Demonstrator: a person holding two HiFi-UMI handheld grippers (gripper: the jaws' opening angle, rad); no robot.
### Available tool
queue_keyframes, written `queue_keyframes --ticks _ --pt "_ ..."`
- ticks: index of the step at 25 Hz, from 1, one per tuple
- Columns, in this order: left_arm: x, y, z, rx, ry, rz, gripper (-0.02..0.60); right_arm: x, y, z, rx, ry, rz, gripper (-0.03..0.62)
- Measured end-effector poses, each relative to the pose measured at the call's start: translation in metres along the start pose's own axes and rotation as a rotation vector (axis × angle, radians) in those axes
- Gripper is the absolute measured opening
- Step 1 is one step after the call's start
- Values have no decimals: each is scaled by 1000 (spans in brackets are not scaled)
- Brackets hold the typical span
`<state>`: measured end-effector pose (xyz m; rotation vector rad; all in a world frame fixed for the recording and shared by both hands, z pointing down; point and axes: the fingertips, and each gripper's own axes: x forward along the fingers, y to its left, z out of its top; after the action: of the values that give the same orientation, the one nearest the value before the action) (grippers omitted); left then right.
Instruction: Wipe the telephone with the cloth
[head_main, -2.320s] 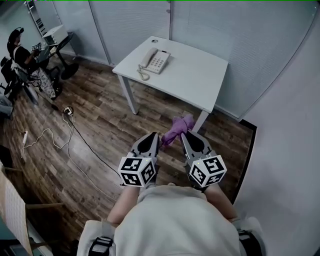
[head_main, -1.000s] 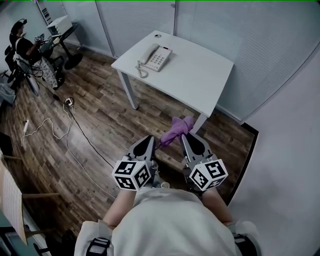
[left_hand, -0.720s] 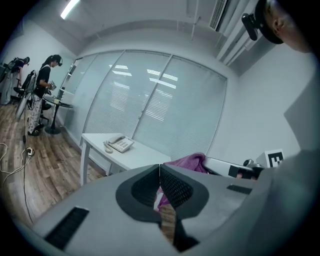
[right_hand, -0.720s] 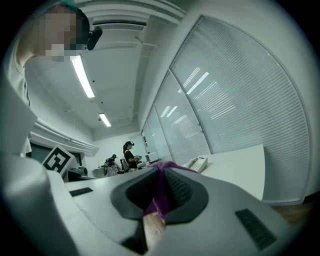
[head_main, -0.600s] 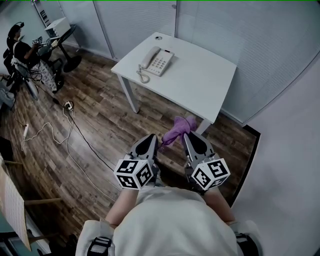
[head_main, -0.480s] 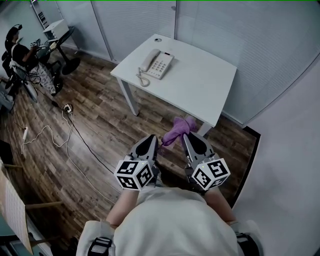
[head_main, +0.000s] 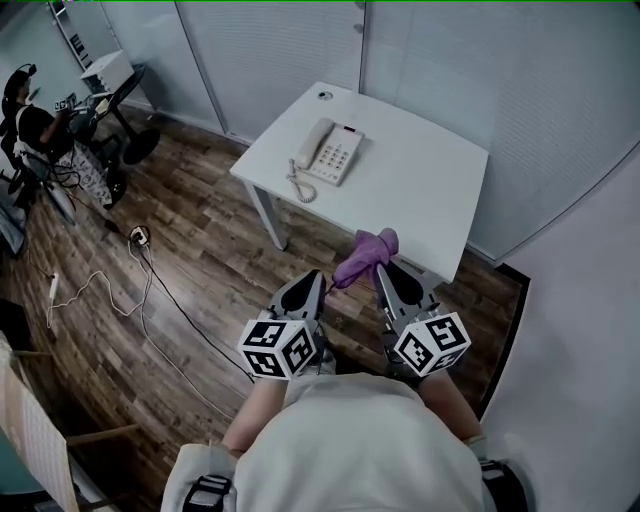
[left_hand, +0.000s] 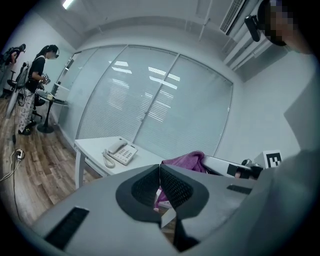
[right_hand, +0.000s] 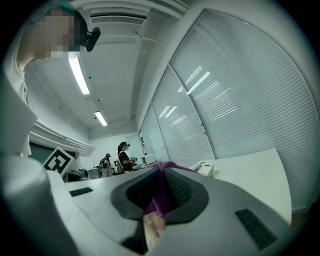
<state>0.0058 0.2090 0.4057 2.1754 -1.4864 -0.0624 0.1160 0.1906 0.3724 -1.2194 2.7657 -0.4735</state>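
On white table (head_main: 430, 195) nr glass wall (head_main: 280, 50): telephone (head_main: 330, 155); wood floor (head_main: 200, 260)

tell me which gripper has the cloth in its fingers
The right gripper: the purple cloth is pinched between its fingers. The left gripper is shut on nothing, with the cloth just beside it.

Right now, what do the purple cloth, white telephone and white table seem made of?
The purple cloth looks like soft matte fabric: it droops in folds. The white corded telephone is likely moulded plastic: smooth rigid shell. The white rectangular table has a flat matte top, perhaps laminate.
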Motion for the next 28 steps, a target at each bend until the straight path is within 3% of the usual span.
queue_keyframes --ticks 13,28 --pt "46 97 52 -35 4 14 21 109 -2 9 -35 23 -3 48" --pt "102 175 96 -12 32 -23 21 213 -23 22 -61 -11 -53 48"
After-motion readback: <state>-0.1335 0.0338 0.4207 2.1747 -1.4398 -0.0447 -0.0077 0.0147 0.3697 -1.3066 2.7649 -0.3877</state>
